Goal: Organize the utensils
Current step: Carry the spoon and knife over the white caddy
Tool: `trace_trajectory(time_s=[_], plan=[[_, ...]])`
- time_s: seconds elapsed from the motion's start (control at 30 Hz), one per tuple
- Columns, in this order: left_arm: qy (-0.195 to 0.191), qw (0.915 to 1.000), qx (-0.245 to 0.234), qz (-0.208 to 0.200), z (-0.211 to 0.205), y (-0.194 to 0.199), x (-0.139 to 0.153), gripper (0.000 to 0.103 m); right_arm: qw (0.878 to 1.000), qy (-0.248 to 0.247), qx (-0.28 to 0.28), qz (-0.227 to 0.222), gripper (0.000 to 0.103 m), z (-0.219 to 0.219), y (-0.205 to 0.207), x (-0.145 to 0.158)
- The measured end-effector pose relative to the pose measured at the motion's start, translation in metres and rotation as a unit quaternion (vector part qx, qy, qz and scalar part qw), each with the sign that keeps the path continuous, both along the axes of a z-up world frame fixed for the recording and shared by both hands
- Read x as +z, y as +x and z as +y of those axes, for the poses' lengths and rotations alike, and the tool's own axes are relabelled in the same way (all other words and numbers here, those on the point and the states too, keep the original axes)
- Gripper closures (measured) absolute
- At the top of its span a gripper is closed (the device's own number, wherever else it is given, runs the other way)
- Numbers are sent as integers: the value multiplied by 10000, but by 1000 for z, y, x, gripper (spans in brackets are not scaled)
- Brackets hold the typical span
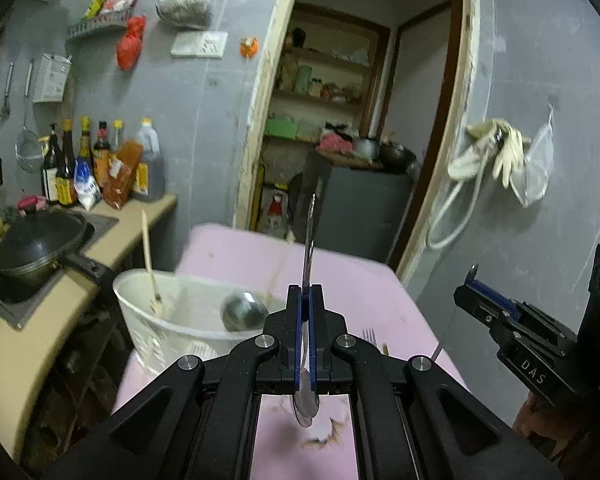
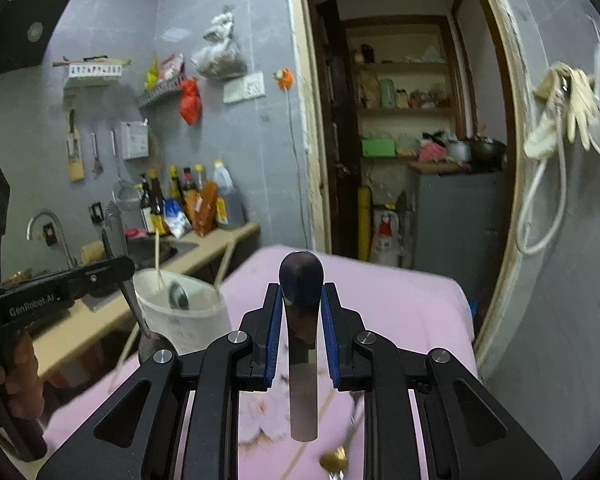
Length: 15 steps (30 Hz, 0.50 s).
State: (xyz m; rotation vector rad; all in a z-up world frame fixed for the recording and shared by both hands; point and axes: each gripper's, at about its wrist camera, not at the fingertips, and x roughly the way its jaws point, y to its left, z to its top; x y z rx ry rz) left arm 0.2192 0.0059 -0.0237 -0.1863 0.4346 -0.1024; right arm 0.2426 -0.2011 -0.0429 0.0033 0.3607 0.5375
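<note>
Your left tongs [image 1: 306, 294] are clamped tight on a slim spoon [image 1: 309, 240], held upright over the pink table [image 1: 360, 288]. Your right tongs [image 2: 300, 292] grip a broad spoon [image 2: 302, 380]. The white basket [image 1: 160, 332], just left, holds a ladle [image 1: 242, 312] and a chopstick [image 1: 148, 248]. A fork [image 1: 369, 336] lies near on the table.

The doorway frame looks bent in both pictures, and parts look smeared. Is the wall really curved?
Probably not: in both wrist views the pale wooden doorway frame bows with the fisheye lens. The left wrist view smears the white plastic utensil basket and pink padded tabletop; the right wrist view blurs the small gold spoon. Lighting is dim and bluish.
</note>
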Motion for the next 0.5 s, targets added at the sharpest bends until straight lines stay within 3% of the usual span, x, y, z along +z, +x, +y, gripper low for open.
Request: trace_trajectory(time_s=[0.3, 0.5], plan=[[-202, 9976, 473, -463, 73, 9, 44, 102, 9977, 405, 319, -446, 86, 43, 23, 44], [-63, 9952, 783, -591, 117, 21, 50, 102, 9948, 565, 510, -678, 86, 76, 39, 60]])
